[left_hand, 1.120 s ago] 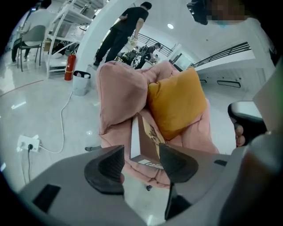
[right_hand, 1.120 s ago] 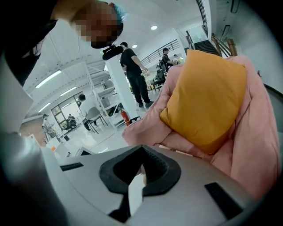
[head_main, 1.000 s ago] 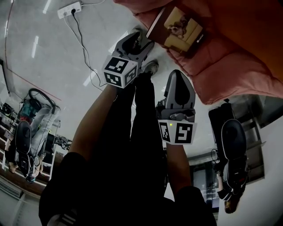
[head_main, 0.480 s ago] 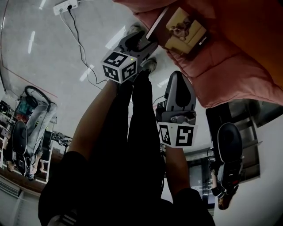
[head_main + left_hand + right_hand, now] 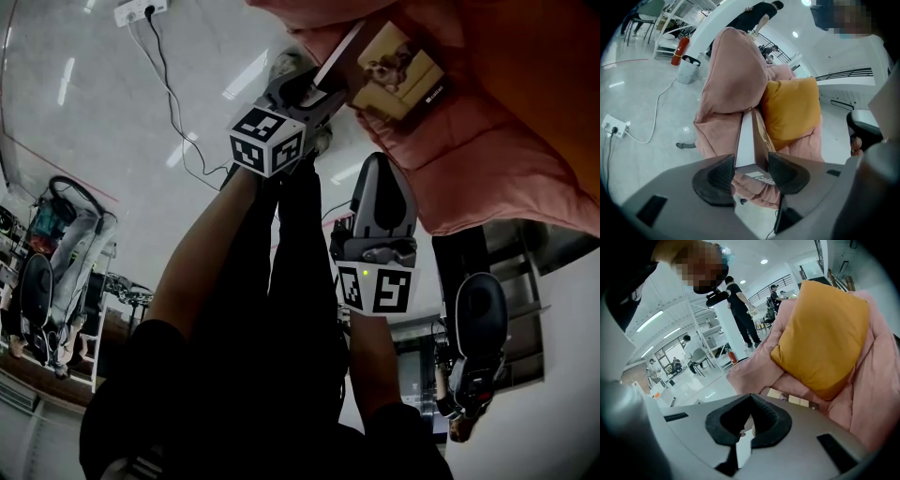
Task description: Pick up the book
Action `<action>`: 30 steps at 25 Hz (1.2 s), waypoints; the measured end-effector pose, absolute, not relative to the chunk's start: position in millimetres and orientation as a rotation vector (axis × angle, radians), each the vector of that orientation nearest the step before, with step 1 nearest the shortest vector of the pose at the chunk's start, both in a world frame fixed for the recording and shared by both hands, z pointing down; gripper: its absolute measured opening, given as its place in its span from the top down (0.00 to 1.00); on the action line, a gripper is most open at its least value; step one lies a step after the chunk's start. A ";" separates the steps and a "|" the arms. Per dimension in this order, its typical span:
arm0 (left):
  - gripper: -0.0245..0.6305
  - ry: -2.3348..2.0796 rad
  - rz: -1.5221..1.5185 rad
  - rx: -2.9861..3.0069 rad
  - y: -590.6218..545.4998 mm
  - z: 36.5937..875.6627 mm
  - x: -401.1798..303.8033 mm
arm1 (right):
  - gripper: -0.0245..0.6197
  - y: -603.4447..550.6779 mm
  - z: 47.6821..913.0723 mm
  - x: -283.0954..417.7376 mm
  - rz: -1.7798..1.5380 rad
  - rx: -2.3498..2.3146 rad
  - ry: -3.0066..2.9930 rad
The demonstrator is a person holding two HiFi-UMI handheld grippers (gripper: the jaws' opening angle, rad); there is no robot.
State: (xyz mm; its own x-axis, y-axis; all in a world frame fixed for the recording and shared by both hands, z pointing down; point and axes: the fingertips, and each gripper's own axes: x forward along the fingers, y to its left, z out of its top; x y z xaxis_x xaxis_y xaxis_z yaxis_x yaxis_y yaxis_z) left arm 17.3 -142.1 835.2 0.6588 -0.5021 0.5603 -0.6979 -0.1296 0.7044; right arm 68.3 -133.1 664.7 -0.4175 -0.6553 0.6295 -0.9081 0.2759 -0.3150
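The book (image 5: 398,66), with a dog picture on its cover, lies on the pink sofa (image 5: 497,122). My left gripper (image 5: 323,89) is at the book's near left corner. In the left gripper view the book (image 5: 752,140) stands edge-on between the jaws, white page block to the left and cover to the right. The left gripper (image 5: 751,171) is closing, and its pads meet both sides of that corner. My right gripper (image 5: 380,164) hangs lower, short of the sofa's edge. It is shut and holds nothing. In the right gripper view the right gripper (image 5: 750,399) has part of the book (image 5: 794,399) just beyond it.
A mustard cushion (image 5: 792,110) leans on the sofa back behind the book. A power strip (image 5: 141,9) and its black cable (image 5: 173,103) lie on the glossy floor at the left. The person's legs and a shoe (image 5: 319,141) are under the grippers. People stand far off.
The left gripper has moved up and right to the sofa, and the book's corner now sits between its jaws. The right gripper has hardly moved.
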 end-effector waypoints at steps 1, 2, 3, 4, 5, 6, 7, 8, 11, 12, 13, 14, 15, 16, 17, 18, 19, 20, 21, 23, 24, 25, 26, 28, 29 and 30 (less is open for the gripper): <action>0.60 -0.967 0.215 1.783 -142.8 833.6 18.0 | 0.96 -133.4 664.3 68.2 0.921 1.415 -2.177; 0.61 -0.971 0.207 1.779 -143.2 831.8 18.3 | 0.96 -133.2 663.3 68.2 0.920 1.415 -2.177; 0.61 -0.974 0.202 1.773 -143.2 830.4 18.4 | 0.96 -132.8 662.3 68.3 0.919 1.415 -2.178; 0.62 -0.978 0.201 1.767 -142.9 829.7 18.4 | 0.96 -132.0 661.6 68.4 0.918 1.415 -2.179; 0.62 -0.982 0.200 1.762 -142.2 829.5 18.4 | 0.96 -130.9 661.7 68.6 0.917 1.414 -2.179; 0.63 -0.985 0.198 1.758 -141.4 829.6 18.2 | 0.96 -129.5 662.5 69.1 0.917 1.412 -2.178; 0.63 -0.987 0.189 1.754 -141.0 829.2 18.1 | 0.96 -128.3 663.6 69.8 0.916 1.411 -2.176; 0.64 -0.988 0.170 1.750 -141.2 828.1 17.9 | 0.96 -127.5 664.6 70.7 0.914 1.410 -2.173; 0.66 -0.995 0.111 1.737 -143.7 823.0 16.2 | 0.96 -126.9 665.2 72.7 0.907 1.415 -2.164; 0.66 -0.998 0.108 1.738 -143.7 821.4 15.5 | 0.96 -126.5 664.8 72.6 0.905 1.417 -2.162; 0.67 -0.999 0.110 1.744 -143.2 819.5 15.1 | 0.96 -125.9 664.3 72.0 0.903 1.417 -2.161; 0.67 -1.000 0.111 1.751 -142.7 817.5 14.8 | 0.96 -125.3 664.0 71.1 0.903 1.418 -2.160; 0.67 -1.000 0.110 1.758 -142.3 815.4 14.6 | 0.96 -124.7 663.8 70.2 0.902 1.418 -2.160; 0.67 -1.000 0.105 1.763 -142.4 813.4 14.3 | 0.96 -124.3 663.6 69.5 0.900 1.419 -2.160; 0.68 -1.001 0.097 1.767 -143.0 811.6 14.1 | 0.96 -123.9 663.5 68.9 0.898 1.421 -2.161; 0.68 -1.003 0.089 1.772 -144.0 809.6 13.7 | 0.96 -123.6 663.4 68.5 0.894 1.423 -2.161; 0.68 -1.005 0.083 1.779 -145.0 807.4 13.3 | 0.96 -123.1 662.9 68.2 0.892 1.426 -2.161; 0.69 -1.008 0.081 1.788 -145.6 804.6 12.9 | 0.96 -122.3 662.1 68.1 0.889 1.429 -2.160; 0.69 -1.012 0.083 1.797 -145.8 801.1 12.7 | 0.96 -121.3 661.0 68.4 0.886 1.432 -2.158; 0.69 -1.022 0.090 1.819 -146.5 793.6 12.7 | 0.96 -119.5 659.0 69.6 0.878 1.436 -2.154; 0.70 -1.026 0.092 1.829 -147.4 790.4 12.7 | 0.96 -119.0 658.6 70.0 0.874 1.437 -2.153; 0.70 -1.029 0.093 1.839 -148.6 788.2 12.5 | 0.96 -118.8 658.8 70.1 0.870 1.438 -2.152; 0.70 -1.030 0.091 1.846 -149.7 786.6 12.0 | 0.96 -118.8 658.9 69.8 0.866 1.440 -2.152; 0.70 -1.032 0.084 1.859 -150.7 782.5 10.9 | 0.96 -118.2 657.6 69.9 0.858 1.444 -2.152; 0.70 -1.035 0.080 1.865 -150.6 779.4 10.7 | 0.96 -117.5 656.2 70.8 0.856 1.446 -2.151; 0.71 -1.038 0.076 1.871 -150.5 775.9 11.0 | 0.96 -116.8 654.7 72.2 0.853 1.448 -2.151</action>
